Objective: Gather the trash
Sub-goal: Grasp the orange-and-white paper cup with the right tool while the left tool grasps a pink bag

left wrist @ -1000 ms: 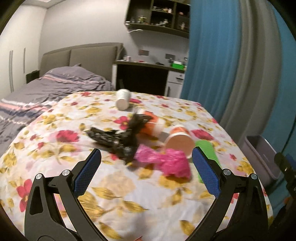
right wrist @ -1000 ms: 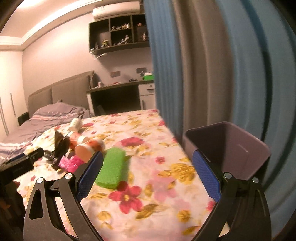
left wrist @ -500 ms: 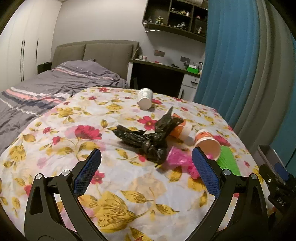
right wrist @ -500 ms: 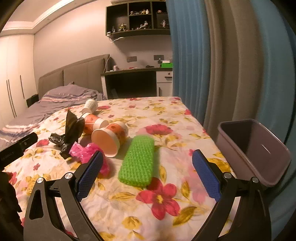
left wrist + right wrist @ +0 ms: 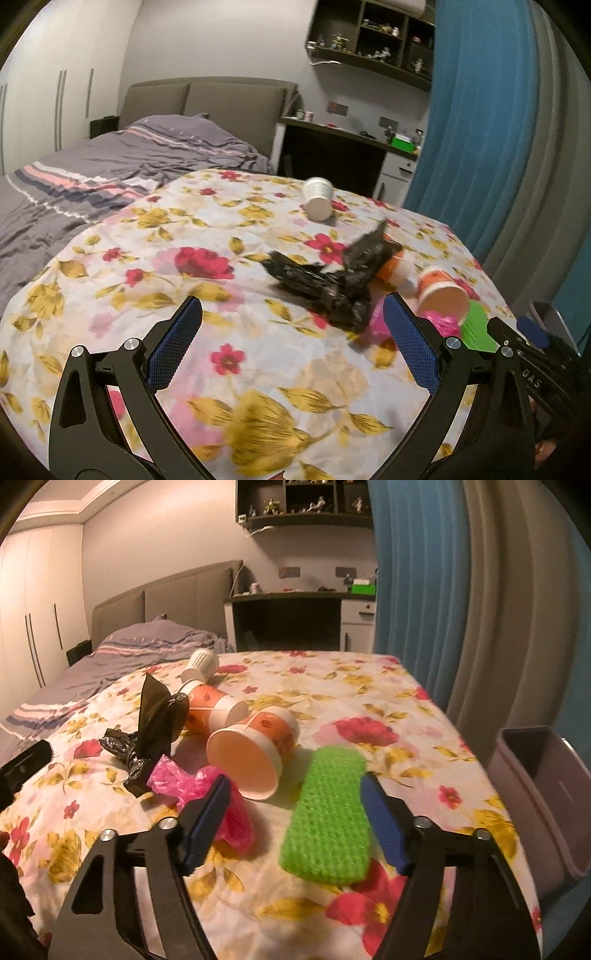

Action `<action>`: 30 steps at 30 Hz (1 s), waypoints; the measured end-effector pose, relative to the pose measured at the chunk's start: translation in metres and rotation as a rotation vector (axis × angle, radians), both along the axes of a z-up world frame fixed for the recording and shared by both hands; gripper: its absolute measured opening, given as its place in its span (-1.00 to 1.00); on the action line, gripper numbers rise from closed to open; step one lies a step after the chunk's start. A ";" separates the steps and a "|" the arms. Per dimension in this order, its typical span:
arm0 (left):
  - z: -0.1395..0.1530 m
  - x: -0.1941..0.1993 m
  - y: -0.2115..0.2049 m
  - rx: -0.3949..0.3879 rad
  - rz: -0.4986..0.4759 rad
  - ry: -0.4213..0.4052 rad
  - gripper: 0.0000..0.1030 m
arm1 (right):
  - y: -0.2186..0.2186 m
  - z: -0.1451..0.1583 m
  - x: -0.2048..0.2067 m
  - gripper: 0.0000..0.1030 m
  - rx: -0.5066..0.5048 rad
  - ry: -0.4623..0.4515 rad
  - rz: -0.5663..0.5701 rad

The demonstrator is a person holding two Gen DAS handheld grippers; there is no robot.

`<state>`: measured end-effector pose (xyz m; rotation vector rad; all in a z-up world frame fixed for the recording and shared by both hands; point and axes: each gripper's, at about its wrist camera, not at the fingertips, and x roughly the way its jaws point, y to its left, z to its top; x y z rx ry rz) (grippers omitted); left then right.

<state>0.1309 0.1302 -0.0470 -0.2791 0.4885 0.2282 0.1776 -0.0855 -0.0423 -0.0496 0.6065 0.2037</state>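
Note:
Trash lies on the floral tablecloth (image 5: 369,701): a crumpled black bag (image 5: 332,280) (image 5: 155,723), a pink bag (image 5: 207,790) (image 5: 439,325), two orange paper cups on their sides (image 5: 255,753) (image 5: 210,709), a white cup (image 5: 317,197) (image 5: 201,661) and a green knitted pad (image 5: 328,812) (image 5: 476,325). My left gripper (image 5: 291,343) is open and empty, short of the black bag. My right gripper (image 5: 295,819) is open, its jaws narrowed, with the green pad's near end between the fingertips.
A grey-purple bin (image 5: 535,797) stands off the table's right edge, beside the blue and grey curtains (image 5: 443,590). A bed (image 5: 110,166) lies to the left and a dark desk (image 5: 288,620) behind the table.
The left gripper has swung left, so the trash now sits to its right. The right gripper has swung left and closer to the green pad, and its jaws have narrowed.

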 end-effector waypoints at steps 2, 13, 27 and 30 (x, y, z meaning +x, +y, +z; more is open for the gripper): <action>0.000 -0.001 0.008 -0.004 0.022 0.000 0.88 | 0.006 -0.004 0.011 0.22 -0.016 0.015 -0.002; -0.005 0.006 0.009 0.003 -0.002 0.015 0.88 | 0.017 -0.019 0.048 -0.34 -0.018 0.103 0.008; -0.004 0.015 -0.036 0.001 -0.166 0.006 0.88 | 0.001 -0.009 0.041 -0.92 0.010 0.036 -0.027; -0.004 0.019 -0.051 -0.005 -0.213 0.015 0.88 | -0.009 -0.001 0.035 -0.92 0.032 0.005 -0.042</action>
